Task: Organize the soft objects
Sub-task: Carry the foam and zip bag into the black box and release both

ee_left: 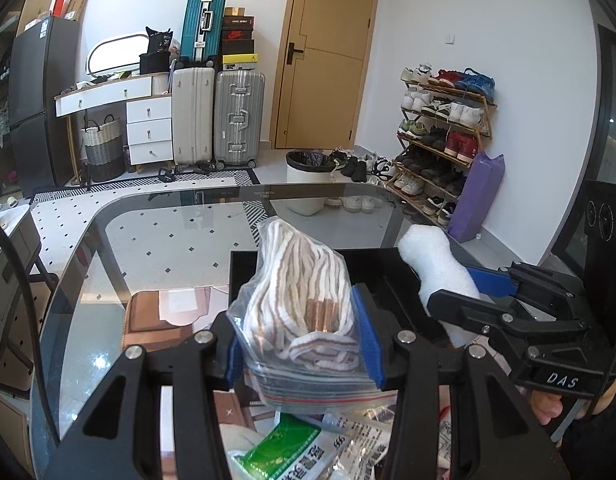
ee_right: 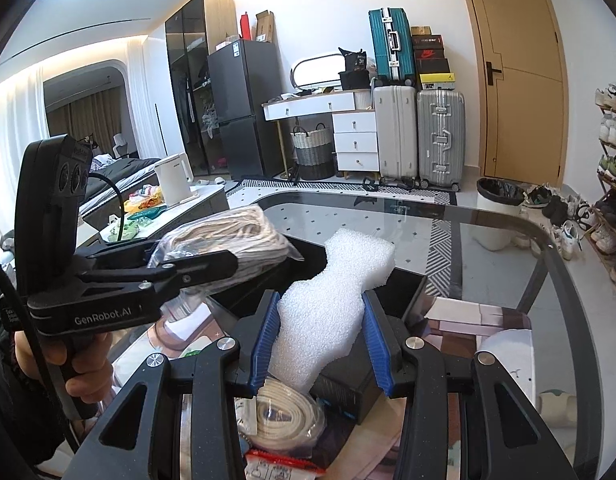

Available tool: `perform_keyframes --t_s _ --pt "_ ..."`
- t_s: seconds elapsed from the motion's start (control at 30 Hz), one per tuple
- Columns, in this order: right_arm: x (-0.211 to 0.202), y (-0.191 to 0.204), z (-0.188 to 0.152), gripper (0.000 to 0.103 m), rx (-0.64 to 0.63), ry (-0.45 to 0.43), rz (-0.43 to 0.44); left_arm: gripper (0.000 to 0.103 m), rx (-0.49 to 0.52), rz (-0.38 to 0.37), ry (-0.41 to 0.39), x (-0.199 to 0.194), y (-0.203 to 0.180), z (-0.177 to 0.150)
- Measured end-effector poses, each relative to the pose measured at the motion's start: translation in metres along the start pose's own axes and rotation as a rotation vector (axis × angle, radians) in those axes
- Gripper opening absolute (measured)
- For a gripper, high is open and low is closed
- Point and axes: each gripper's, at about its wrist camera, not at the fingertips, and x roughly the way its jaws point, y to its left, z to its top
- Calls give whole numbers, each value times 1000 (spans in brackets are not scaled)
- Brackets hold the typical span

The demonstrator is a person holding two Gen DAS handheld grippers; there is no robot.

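Observation:
My left gripper [ee_left: 301, 330] is shut on a clear zip bag of striped cord [ee_left: 303, 300], held up above the glass table [ee_left: 147, 248]. To its right, my right gripper [ee_right: 322, 338] is shut on a white foam block [ee_right: 332, 300], its blue pads pinching the foam into a waist. The same foam block [ee_left: 436, 268] shows at the right of the left wrist view. The bag of cord [ee_right: 227, 240] appears at the left of the right wrist view. Both items hang over a black bin [ee_right: 404, 288] on the table. A person's hand [ee_right: 79, 364] grips the left tool.
Below the grippers lie packets: a green-labelled one [ee_left: 283, 448], a bagged cream strap roll [ee_right: 283, 416] and a dark box [ee_right: 348, 396]. Beyond the table stand a white waste bin [ee_left: 308, 184], a shoe rack [ee_left: 444, 140], suitcases [ee_left: 235, 116] and a door [ee_left: 328, 56].

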Motion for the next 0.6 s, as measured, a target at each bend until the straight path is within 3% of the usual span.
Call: perform_keyframes --t_s 0.6 --pt "39 4 0 42 -33 64 -13 46 38 38 103 40 2 -7"
